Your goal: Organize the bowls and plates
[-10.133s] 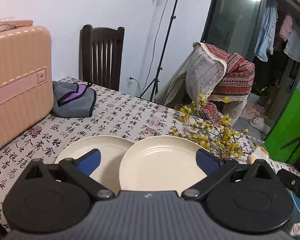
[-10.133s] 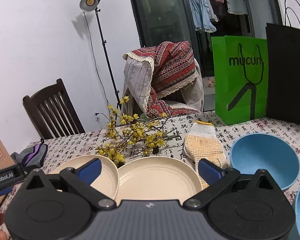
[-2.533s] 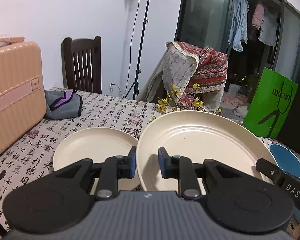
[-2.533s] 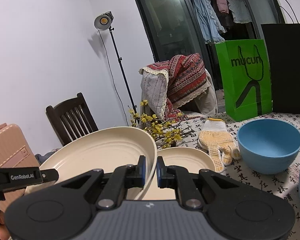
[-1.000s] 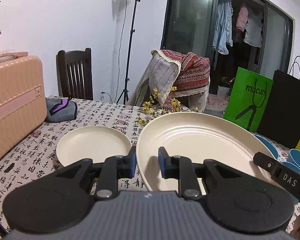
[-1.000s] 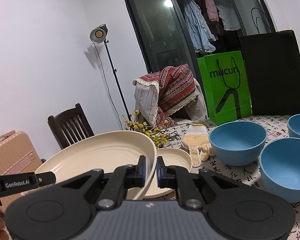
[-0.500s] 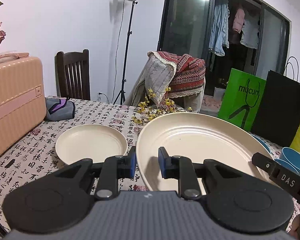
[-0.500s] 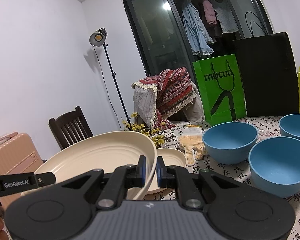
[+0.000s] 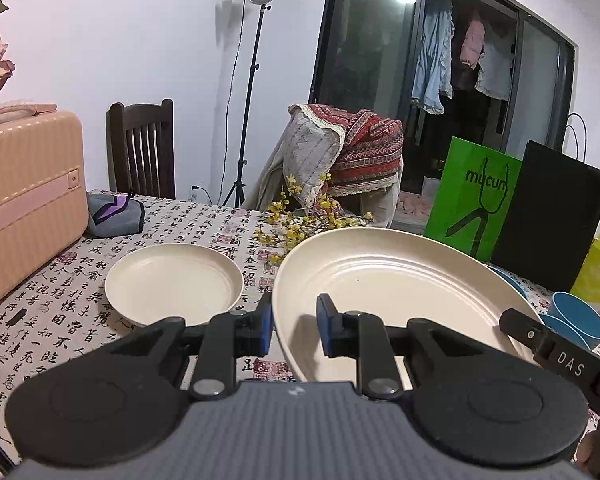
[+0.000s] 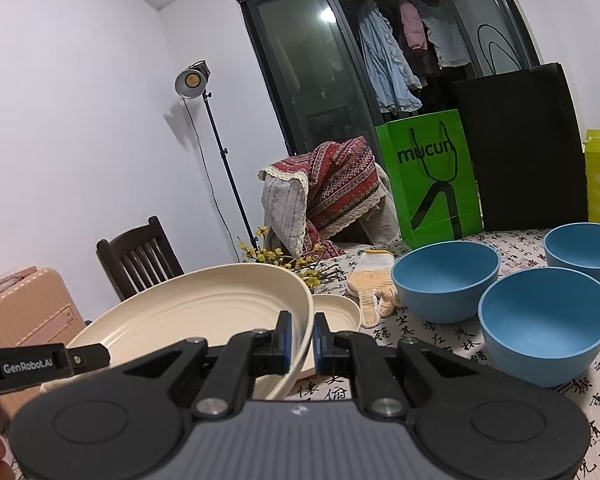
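A large cream plate (image 9: 400, 292) hangs tilted above the table, held at two sides. My left gripper (image 9: 294, 320) is shut on its left rim. My right gripper (image 10: 302, 336) is shut on the right rim of the same plate (image 10: 204, 316). A second cream plate (image 9: 174, 284) lies flat on the tablecloth to the left, also visible behind the held one as the second plate (image 10: 336, 312). Three blue bowls stand to the right: the far bowl (image 10: 446, 276), the near bowl (image 10: 546, 320) and the right bowl (image 10: 584, 248).
A pink suitcase (image 9: 28, 200) stands at the table's left edge, with a grey pouch (image 9: 114, 216) beside it. A yellow flower branch (image 9: 300, 224) and a knitted glove (image 10: 374, 288) lie behind the plates. A green bag (image 10: 432, 184) and a black bag (image 10: 528, 148) stand at the back right.
Both grippers have drifted a little back and to the right with the plate still held. The plate on the table looks smaller, and the bowls show more fully.
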Action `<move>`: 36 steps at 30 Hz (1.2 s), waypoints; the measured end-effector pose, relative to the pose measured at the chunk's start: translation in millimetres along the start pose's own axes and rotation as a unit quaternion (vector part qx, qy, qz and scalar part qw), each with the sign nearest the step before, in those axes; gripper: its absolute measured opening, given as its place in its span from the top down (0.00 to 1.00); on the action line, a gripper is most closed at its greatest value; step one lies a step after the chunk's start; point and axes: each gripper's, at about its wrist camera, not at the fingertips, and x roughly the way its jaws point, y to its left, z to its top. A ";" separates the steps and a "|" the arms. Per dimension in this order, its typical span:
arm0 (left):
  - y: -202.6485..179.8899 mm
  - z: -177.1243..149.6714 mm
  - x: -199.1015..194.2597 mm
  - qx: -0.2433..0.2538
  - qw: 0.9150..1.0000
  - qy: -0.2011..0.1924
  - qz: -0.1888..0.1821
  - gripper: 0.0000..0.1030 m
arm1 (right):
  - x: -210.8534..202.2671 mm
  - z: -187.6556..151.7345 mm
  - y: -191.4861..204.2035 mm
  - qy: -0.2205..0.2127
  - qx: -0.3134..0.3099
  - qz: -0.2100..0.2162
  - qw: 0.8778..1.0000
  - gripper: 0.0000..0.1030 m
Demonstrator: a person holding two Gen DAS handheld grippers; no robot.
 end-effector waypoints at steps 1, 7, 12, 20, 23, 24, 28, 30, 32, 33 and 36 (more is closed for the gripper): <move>-0.8 -0.7 -0.9 0.000 1.000 0.000 -0.001 0.78 | -0.9 -0.3 -0.7 0.000 0.000 0.000 1.000 0.90; -6.7 -4.8 -6.7 -0.003 1.000 -0.003 -0.001 0.79 | -7.3 -2.8 -6.4 -0.003 0.000 -0.001 1.000 0.90; -11.8 -9.1 -12.5 -0.003 1.000 -0.006 -0.007 0.79 | -12.6 -3.1 -13.2 -0.006 0.003 -0.001 1.000 0.90; -23.0 -14.7 -21.6 0.002 1.000 -0.013 -0.016 0.79 | -23.4 -5.2 -23.7 -0.013 0.008 -0.002 1.000 0.90; -25.2 -16.0 -24.4 0.001 1.000 -0.015 -0.022 0.78 | -28.2 -6.0 -27.4 -0.017 0.009 -0.003 1.000 0.90; -26.2 -16.8 -25.7 0.003 1.000 -0.016 -0.023 0.78 | -30.2 -6.2 -28.7 -0.018 0.009 -0.004 1.000 0.90; -28.2 -19.4 -29.9 0.006 0.999 -0.022 -0.027 0.78 | -36.4 -7.3 -31.4 -0.024 0.006 -0.004 1.000 0.90; -29.1 -20.7 -32.5 0.005 0.999 -0.024 -0.029 0.78 | -40.1 -8.0 -32.1 -0.026 0.007 -0.004 1.000 0.90; -29.6 -21.6 -35.2 0.006 0.999 -0.026 -0.032 0.79 | -42.5 -8.6 -33.9 -0.028 0.011 -0.002 1.000 0.90; -29.9 -22.1 -36.4 0.007 0.999 -0.027 -0.033 0.79 | -42.9 -10.1 -34.7 -0.028 0.013 -0.002 1.000 0.90; -30.4 -23.5 -39.4 0.012 0.999 -0.030 -0.036 0.78 | -45.3 -11.3 -36.4 -0.030 0.016 -0.002 0.999 0.90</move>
